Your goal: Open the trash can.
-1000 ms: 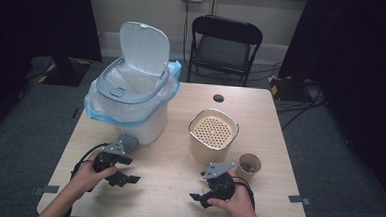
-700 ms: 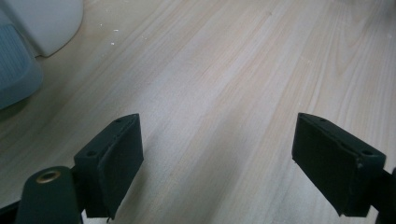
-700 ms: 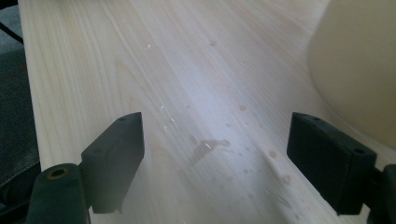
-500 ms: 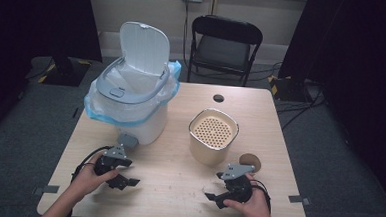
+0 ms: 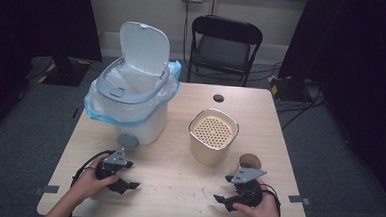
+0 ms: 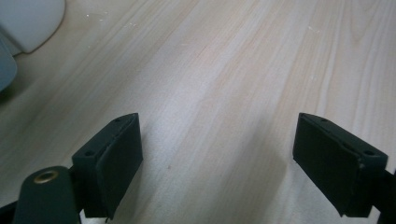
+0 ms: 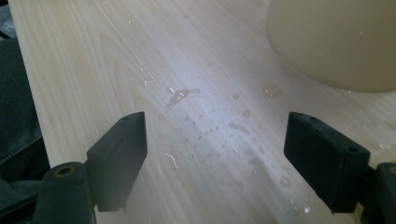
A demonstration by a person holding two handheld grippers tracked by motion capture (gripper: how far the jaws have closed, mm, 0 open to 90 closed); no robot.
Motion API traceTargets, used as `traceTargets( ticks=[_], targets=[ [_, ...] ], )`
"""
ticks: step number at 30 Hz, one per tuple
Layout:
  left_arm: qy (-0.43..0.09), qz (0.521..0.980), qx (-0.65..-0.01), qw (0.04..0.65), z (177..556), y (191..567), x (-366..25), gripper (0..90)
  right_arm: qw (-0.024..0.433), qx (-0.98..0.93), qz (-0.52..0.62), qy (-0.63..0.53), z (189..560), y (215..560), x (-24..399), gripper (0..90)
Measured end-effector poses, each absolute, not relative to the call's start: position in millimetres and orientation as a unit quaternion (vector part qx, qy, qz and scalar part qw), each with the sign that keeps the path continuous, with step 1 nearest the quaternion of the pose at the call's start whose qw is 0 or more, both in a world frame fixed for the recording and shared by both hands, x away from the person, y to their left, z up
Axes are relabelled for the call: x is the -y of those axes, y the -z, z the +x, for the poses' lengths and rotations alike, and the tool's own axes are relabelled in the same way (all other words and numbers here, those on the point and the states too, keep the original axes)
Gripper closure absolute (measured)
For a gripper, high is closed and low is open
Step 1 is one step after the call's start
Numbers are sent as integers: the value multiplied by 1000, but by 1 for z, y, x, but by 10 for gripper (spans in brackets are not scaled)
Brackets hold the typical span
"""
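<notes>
From above, we see our left claw [image 5: 125, 181] resting low on the pale wooden worktop [image 5: 177, 183], just in front of the white bin [image 5: 131, 105], which stands with its lid up and a blue-edged liner folded over its rim. The left claw's jaws are spread apart and hold nothing. Taking the beige pot [image 5: 212, 135] with the perforated insert as our landmark, the bin stands to its left, well apart from it, and a small brown cup [image 5: 248, 162] sits just to its right and a little nearer us. Our right claw [image 5: 225, 199] lies in front of the pot and the cup, close to the near edge of the worktop, its jaws also apart and empty.

In the left gripper view, the left claw [image 6: 217, 161] has its two black jaws standing wide over bare wood with nothing between them; the bin's white base [image 6: 28, 23] shows at the top left corner.

In the right gripper view, the right claw [image 7: 215, 163] has just been closing a little, yet the jaws remain wide with only worktop between them. Water droplets [image 7: 219, 123] speckle the wood there, and the beige pot [image 7: 336, 42] rises at the upper right, beyond the jaws and clear of them.
</notes>
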State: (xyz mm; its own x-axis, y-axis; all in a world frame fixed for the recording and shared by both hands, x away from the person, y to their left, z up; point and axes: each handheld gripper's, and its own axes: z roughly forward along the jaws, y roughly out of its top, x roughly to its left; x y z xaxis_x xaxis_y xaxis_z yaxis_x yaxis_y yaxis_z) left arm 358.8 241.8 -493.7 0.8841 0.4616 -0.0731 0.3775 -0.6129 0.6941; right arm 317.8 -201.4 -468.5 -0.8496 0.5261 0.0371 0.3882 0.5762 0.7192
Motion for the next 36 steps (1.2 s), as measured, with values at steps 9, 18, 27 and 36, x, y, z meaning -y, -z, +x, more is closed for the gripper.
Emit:
traceTargets(
  ticks=[9,18,27,36],
  targets=[
    [-79,899,-212,376,354,499,-240,107,103,-877,281,-375,309,468,226,188],
    [-77,898,-205,381,352,503,-237,0,109,-873,298,-371,308,469,243,188],
    [-77,898,-206,381,352,503,-237,0,117,-868,317,-363,308,472,258,190],
    [-77,898,-205,382,352,503,-237,0,127,-861,334,-362,310,474,268,192]
  ],
)
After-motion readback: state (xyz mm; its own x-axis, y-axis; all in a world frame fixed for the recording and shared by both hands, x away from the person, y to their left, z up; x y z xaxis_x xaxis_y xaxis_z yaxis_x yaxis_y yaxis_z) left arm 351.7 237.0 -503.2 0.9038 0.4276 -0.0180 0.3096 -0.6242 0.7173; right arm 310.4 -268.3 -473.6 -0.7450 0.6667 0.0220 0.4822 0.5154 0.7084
